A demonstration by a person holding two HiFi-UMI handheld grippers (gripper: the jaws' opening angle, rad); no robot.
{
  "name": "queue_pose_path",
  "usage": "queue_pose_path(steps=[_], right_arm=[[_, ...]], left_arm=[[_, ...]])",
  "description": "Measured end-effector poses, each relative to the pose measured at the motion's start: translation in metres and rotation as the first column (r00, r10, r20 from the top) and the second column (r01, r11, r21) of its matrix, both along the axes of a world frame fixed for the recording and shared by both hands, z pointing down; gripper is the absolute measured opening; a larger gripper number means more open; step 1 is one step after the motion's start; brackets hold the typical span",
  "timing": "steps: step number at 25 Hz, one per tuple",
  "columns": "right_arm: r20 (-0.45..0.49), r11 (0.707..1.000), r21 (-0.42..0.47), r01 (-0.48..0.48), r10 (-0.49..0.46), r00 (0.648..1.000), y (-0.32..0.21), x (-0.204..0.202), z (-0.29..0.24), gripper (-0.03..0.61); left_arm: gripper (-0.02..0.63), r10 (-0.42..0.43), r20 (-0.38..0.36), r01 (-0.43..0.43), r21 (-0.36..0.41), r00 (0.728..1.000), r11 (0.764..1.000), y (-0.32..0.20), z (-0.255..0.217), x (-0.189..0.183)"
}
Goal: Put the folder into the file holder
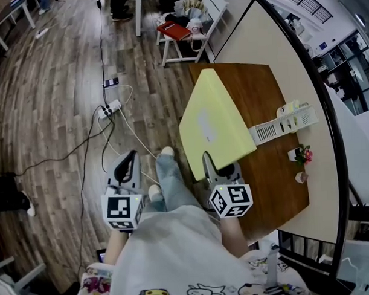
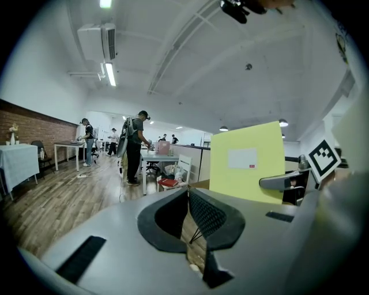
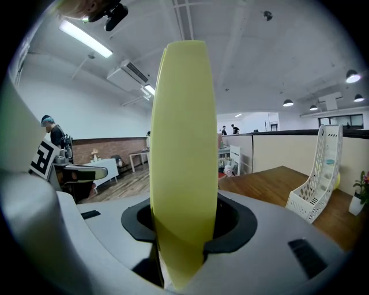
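A large yellow folder (image 1: pixel 211 119) is held on edge above the near left corner of the brown table (image 1: pixel 276 183). My right gripper (image 1: pixel 220 167) is shut on its lower edge. In the right gripper view the folder (image 3: pixel 184 144) rises edge-on between the jaws of that gripper (image 3: pixel 183 226). The white mesh file holder (image 1: pixel 283 127) lies along the table's right side, to the right of the folder; it also shows at the right as the file holder (image 3: pixel 320 173). My left gripper (image 1: pixel 128 165) hangs over the floor, shut and empty, with the folder (image 2: pixel 248 161) to its right.
A small flower pot (image 1: pixel 303 154) and a little cup (image 1: pixel 301 177) stand near the table's right edge. A power strip with cables (image 1: pixel 110 108) lies on the wood floor. A white chair (image 1: pixel 189 29) with things on it stands beyond the table. People stand far off.
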State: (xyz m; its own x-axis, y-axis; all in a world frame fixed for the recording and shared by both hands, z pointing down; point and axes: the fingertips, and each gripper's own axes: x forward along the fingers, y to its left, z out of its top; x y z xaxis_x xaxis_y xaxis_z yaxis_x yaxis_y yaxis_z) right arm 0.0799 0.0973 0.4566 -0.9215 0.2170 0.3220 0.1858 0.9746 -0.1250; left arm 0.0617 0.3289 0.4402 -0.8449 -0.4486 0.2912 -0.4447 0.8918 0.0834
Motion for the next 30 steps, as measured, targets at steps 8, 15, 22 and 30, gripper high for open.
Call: queue_pose_path(steps=[8,15,22,30], right_arm=[[-0.003,0.998,0.003,-0.061,0.061,0.998,-0.024,-0.045,0.005,0.172],[-0.02,0.991,-0.017,-0.129,0.129,0.991,-0.056,-0.107,0.013,0.172],[0.001,0.979,-0.023,-0.201,0.201,0.98,-0.105,-0.17,-0.001,0.172],[0.005,0.957,-0.025,-0.29,0.291,0.957,-0.155,-0.203,-0.005,0.172]], left_arm=[[0.011,0.047,-0.037,-0.048,-0.015,0.998,0.999,-0.017,0.011,-0.053],[0.011,0.127,0.012,-0.127,-0.01,0.992,0.992,-0.059,0.001,-0.141],[0.011,0.21,0.031,-0.209,-0.018,0.977,0.978,-0.111,-0.012,-0.218],[0.011,0.313,0.031,-0.312,-0.015,0.949,0.95,-0.176,-0.016,-0.271]])
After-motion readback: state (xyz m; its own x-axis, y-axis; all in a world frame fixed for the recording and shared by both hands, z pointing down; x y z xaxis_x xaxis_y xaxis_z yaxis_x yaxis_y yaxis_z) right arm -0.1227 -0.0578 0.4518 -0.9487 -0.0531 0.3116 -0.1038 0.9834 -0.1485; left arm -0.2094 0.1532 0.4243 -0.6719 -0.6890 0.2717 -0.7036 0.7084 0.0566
